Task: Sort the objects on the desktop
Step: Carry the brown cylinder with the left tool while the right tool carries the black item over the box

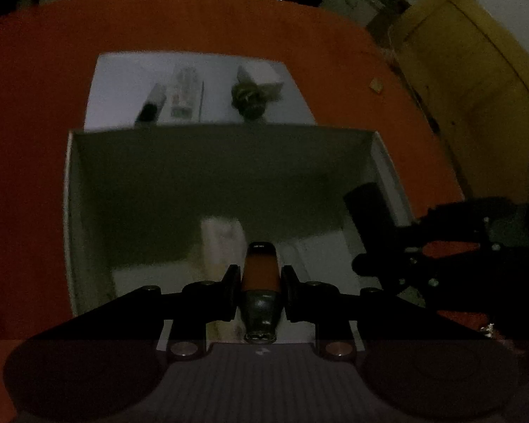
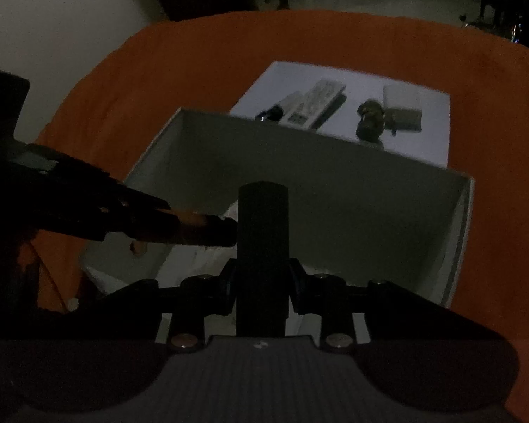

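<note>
The scene is dim. My left gripper is shut on a small orange lighter with a dark cap and a metal end, held over the open white box. My right gripper is shut on a black cylinder, also above the box. In the left wrist view the black cylinder and the right gripper come in over the box's right wall. The right wrist view shows the lighter entering from the left. A pale item lies on the box floor.
The box stands on an orange tablecloth. Behind it a white sheet carries a remote control, a dark pen-like item and a small dark figurine. A yellowish door is at the right.
</note>
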A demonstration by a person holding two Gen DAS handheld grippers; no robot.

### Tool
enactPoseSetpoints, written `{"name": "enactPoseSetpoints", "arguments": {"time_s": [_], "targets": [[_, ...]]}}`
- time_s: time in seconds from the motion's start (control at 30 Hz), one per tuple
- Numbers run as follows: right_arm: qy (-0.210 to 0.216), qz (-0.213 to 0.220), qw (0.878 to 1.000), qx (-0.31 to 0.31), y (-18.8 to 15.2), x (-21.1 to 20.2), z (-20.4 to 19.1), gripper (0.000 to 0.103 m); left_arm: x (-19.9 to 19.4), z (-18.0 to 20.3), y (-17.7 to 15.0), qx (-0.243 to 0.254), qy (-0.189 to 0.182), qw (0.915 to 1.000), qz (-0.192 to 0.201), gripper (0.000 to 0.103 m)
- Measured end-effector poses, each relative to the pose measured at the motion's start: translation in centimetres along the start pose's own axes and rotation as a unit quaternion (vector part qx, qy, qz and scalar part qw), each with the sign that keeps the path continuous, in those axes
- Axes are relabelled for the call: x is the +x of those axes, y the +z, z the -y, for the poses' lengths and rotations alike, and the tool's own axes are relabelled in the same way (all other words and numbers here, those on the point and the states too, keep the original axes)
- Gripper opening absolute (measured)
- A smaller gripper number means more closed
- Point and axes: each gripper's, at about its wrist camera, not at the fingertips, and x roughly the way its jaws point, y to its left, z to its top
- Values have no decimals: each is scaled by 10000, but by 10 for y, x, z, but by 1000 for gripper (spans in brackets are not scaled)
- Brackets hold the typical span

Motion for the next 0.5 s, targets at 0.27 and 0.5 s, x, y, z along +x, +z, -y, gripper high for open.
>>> {"name": "enactPoseSetpoints", "arguments": {"time_s": [0.27,0.5], "targets": [[-19,-201,9998,-17,-17,12,-4,32,12,-2,-18,100,91,9998,-172,21],[-37,-356,9994,4,-27,24,-4,32,22,-2,-24,134,182,9995,-219,21]]}}
